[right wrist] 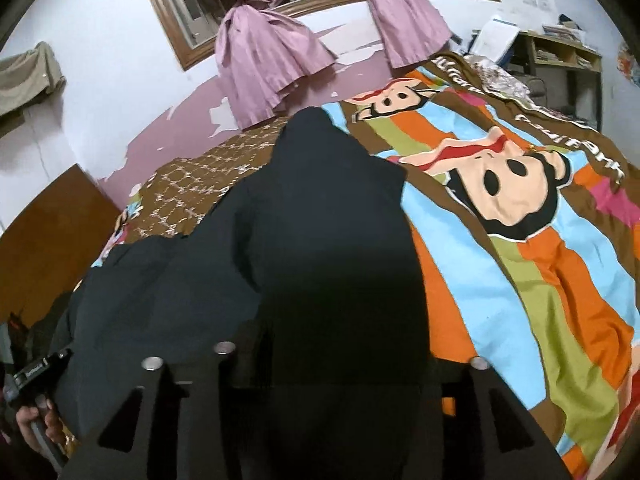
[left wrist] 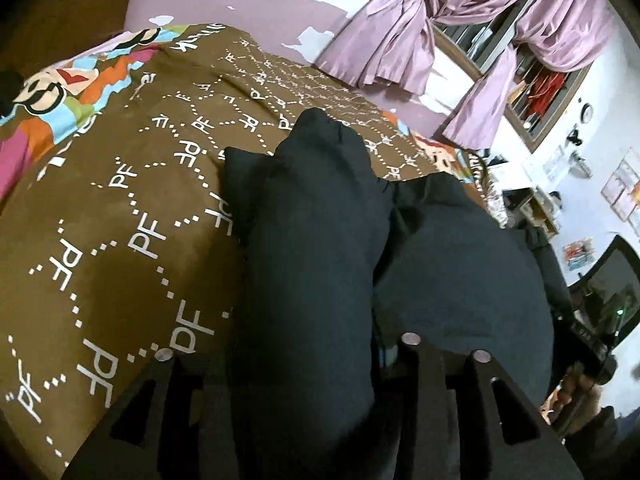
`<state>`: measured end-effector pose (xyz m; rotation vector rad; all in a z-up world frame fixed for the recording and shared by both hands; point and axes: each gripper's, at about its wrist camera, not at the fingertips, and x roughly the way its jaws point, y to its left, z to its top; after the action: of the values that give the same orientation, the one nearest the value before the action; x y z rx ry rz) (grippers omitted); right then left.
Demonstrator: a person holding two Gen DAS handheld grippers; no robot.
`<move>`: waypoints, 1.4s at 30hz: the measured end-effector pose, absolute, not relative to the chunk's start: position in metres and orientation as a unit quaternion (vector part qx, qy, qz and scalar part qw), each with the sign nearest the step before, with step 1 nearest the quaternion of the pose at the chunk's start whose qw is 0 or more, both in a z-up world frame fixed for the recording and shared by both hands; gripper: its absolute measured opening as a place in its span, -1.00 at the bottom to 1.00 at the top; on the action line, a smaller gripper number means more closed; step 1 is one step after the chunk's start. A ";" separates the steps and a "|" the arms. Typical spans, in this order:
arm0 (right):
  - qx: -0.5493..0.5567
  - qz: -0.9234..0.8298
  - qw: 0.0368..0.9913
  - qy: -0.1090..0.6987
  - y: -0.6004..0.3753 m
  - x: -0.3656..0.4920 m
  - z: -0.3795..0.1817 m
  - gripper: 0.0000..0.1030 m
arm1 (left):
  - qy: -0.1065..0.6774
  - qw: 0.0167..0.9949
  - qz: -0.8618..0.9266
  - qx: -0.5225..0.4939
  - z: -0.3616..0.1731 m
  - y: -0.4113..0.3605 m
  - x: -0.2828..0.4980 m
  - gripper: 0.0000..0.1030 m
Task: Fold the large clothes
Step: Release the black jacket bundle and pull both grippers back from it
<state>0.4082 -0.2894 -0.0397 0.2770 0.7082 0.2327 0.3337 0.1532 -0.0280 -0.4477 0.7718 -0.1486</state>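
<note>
A large dark garment lies bunched on the bed, reaching from my left gripper out across the brown "PF" bedspread. Its cloth covers the fingertips; the jaw mounts stand apart with the cloth lying between them. In the right wrist view the same garment is draped over my right gripper, whose jaws also stand wide, fingertips hidden under cloth. The garment's far end rises in a peak toward the wall. Each view shows the other gripper at its edge, held by a hand.
The bedspread's colourful monkey-print part lies flat to the right of the garment. Tied pink curtains hang at a barred window behind the bed. A wooden board stands left, shelves and a dark screen right.
</note>
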 end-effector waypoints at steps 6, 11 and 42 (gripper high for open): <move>0.109 0.070 0.929 0.347 -0.291 0.402 -0.033 0.58 | 0.388 0.900 -0.001 -0.198 -0.022 0.154 0.331 0.37; 0.085 0.062 0.937 0.333 -0.289 0.387 -0.026 0.89 | 0.339 0.918 0.037 -0.202 -0.003 0.161 0.312 0.84; 0.024 0.130 0.970 0.203 -0.253 0.268 0.056 1.00 | 0.216 0.973 0.024 -0.073 0.093 0.086 0.203 0.97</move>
<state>0.2679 -0.2528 0.0558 0.0484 0.4109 0.2617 0.2031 0.0858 0.0933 -0.1479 0.4368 0.0481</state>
